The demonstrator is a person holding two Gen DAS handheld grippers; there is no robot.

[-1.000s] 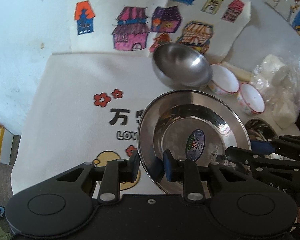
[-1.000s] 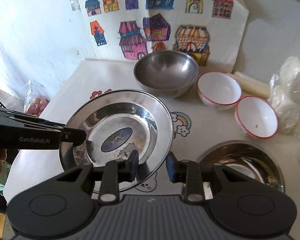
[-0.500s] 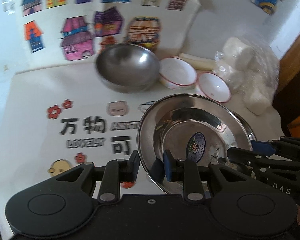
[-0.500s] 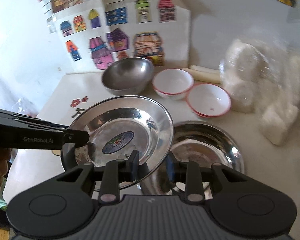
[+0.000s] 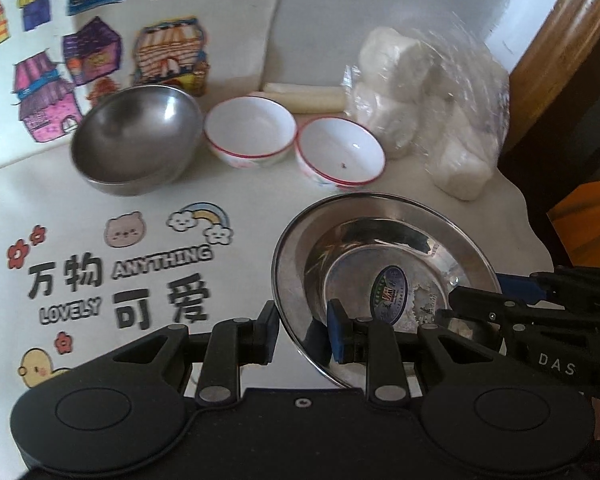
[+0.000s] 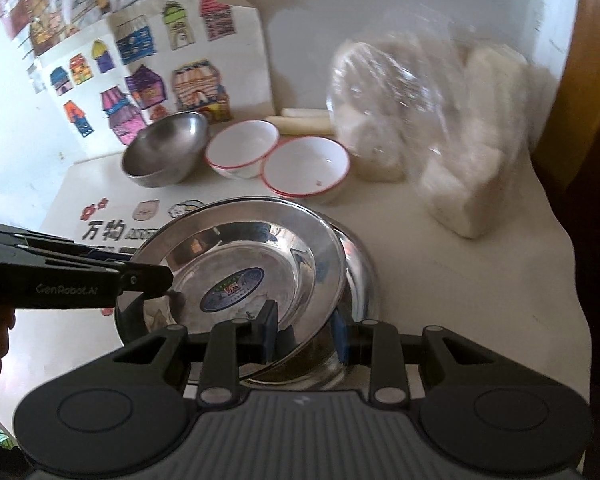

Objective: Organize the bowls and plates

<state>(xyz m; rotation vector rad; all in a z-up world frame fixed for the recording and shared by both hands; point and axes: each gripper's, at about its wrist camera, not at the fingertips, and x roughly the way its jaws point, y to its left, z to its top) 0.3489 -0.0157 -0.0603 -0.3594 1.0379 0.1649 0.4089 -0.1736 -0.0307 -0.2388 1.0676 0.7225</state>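
Over the bench (image 5: 236, 216): steel plate (image 5: 384, 264) tilted.
Left gripper (image 5: 302, 330): clamped its rim.
Right gripper (image 6: 304, 330): clamped opposite rim.
Right view only: second steel plate (image 6: 360, 264) underneath.

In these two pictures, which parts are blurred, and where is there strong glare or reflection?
Left wrist view: the steel bowl and the plastic bag are smeared by motion blur; the held steel plate shows bright reflections. Right wrist view: the bag is strongly blurred, the plate mirrors the room, and the upper left wall is overexposed. Both views bend straight lines near the edges.
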